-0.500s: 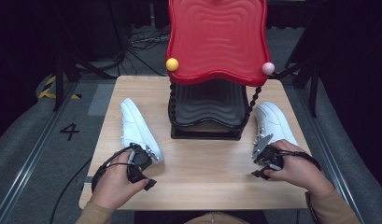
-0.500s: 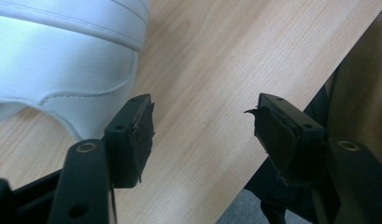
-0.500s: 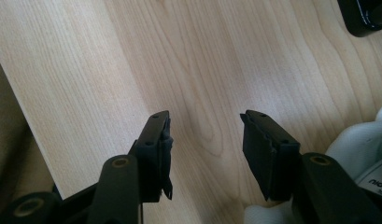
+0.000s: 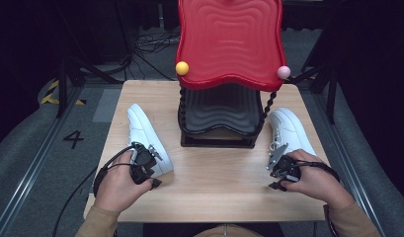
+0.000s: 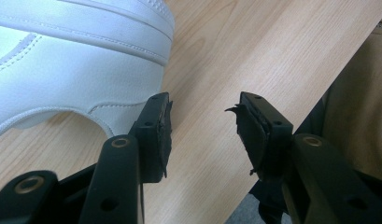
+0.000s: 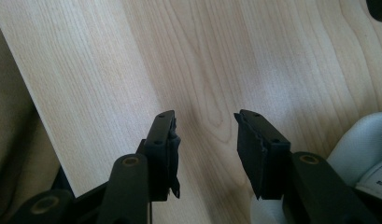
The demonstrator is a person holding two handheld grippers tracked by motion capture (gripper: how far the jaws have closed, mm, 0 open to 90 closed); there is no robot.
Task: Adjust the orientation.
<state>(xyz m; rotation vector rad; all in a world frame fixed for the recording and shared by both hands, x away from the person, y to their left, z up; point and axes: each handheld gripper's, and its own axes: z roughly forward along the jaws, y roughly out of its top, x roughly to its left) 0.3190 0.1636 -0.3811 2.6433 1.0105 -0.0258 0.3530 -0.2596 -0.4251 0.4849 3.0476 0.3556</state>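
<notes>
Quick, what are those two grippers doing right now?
Left gripper: open, holding nothing, beside the left shoe.
Right gripper: open, holding nothing, over the table.

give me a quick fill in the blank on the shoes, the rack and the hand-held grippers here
1. The top shelf of the shoe rack is coloured ____.
2. The number of white shoes on the table is ____.
3. The jaws of the left hand-held gripper have ____ between them but bare table.
4. The left shoe and the right shoe lie on ____ sides of the rack.

Missing words: red; two; nothing; opposite
</notes>
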